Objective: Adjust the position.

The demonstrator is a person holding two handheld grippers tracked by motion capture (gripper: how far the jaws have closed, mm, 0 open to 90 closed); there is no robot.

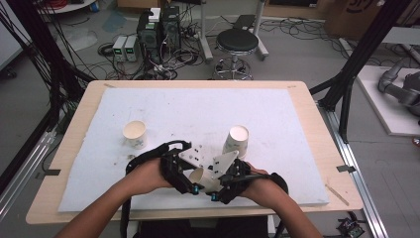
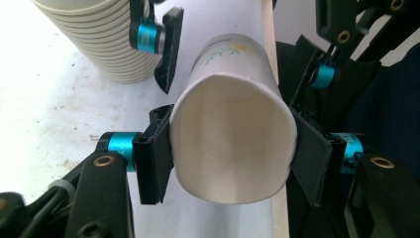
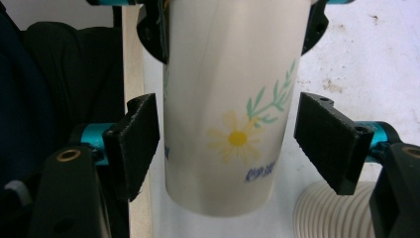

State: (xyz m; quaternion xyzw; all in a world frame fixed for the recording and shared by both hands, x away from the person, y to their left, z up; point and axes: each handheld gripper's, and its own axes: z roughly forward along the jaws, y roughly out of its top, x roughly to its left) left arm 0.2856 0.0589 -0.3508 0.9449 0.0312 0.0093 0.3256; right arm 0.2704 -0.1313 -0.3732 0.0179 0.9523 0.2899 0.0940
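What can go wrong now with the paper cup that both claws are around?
1. The left claw squeezes the paper cup at its rim, already pressed out of round; it may crease.
2. The right claw is open around the cup's base; closing hard could crush it.

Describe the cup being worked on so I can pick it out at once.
On the white mat, look at its near edge, where both hands meet. The paper cup lies sideways, pinched in the left gripper, unlike the single cup and the stack of cups standing behind.

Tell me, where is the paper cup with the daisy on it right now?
The daisy cup lies sideways at the table's near edge in the high view, squeezed by the left claw, just below the upside-down cup.
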